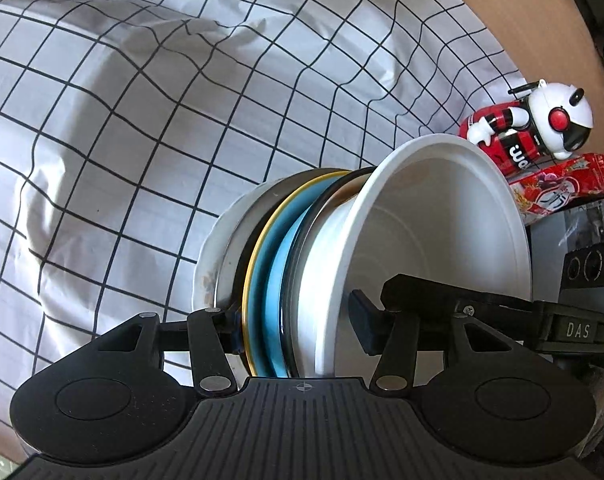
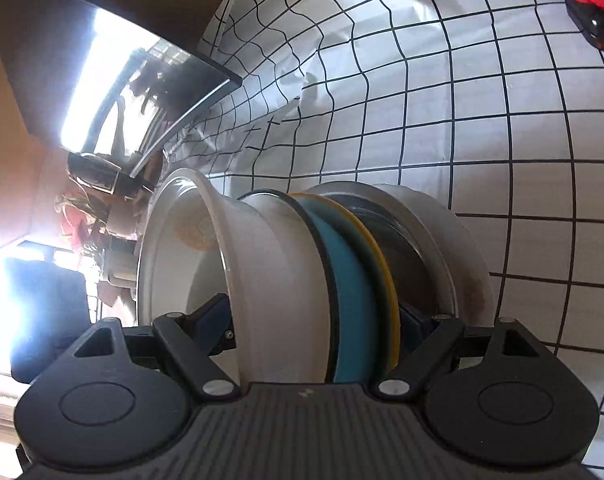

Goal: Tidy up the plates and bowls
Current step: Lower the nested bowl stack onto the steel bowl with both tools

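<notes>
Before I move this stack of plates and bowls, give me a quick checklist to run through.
1. Left gripper straddles the stack, one finger inside the white bowl: ok.
2. Right gripper straddles it likewise: ok.
3. Metal plate and floral plate inside the grips: not ok, both lie beyond the fingers.
4. Checked cloth bare beside the stack: ok.
5. Clearance between bowl rim and toy robot: cannot tell.
</notes>
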`<state>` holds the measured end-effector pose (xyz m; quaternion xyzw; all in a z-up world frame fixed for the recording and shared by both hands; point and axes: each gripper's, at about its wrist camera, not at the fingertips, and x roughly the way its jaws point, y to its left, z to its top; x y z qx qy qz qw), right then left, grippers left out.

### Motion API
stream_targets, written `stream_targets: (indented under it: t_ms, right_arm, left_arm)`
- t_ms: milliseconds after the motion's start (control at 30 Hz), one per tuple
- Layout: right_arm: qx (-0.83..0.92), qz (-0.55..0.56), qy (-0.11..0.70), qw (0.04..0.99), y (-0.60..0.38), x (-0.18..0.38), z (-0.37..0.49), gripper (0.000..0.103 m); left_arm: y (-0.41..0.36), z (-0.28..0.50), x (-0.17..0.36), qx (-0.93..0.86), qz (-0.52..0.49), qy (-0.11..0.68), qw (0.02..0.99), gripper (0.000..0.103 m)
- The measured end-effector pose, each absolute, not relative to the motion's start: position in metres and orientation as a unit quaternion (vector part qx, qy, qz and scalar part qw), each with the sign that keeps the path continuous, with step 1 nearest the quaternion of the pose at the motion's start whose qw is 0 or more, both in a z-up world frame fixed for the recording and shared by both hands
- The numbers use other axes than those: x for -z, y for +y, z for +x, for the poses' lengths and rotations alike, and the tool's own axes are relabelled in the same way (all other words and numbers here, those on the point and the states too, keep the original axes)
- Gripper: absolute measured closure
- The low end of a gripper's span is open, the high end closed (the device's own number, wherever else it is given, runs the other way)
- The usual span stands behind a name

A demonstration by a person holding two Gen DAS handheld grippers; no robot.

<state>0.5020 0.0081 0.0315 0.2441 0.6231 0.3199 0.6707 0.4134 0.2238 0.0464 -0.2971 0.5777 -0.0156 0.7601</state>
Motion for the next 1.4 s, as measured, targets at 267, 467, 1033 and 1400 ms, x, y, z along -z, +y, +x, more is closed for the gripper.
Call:
stream_targets:
  t_ms: [267, 467, 1033, 1400]
  right_arm:
    - [-0.324, 0.190, 0.637, 0.673, 0.013, -0.038, 0.501, 0.025]
    - [-0.323, 0.156, 0.643, 0.676, 0.016, -0.043, 0.500, 0.028]
    - [-0.316, 0.102, 0.592, 0.734, -0.011, -0.080, 0.496, 0.035]
    - [-0.294, 0.108, 0.564, 0.764, -0.031, -0.079, 0.490, 0.049]
  left_arm:
    - [0.227, 0.409, -0.047, 0.022, -0.299, 0.586, 0.753, 0.057]
    - [0.230, 0.408, -0.053, 0.017, -0.295, 0.580, 0.760, 0.058]
    - [0.236, 0.410, -0.070, 0.023, -0.289, 0.550, 0.783, 0.063]
    - [0.232, 0.409, -0.067, 0.009, -0.287, 0.550, 0.784, 0.063]
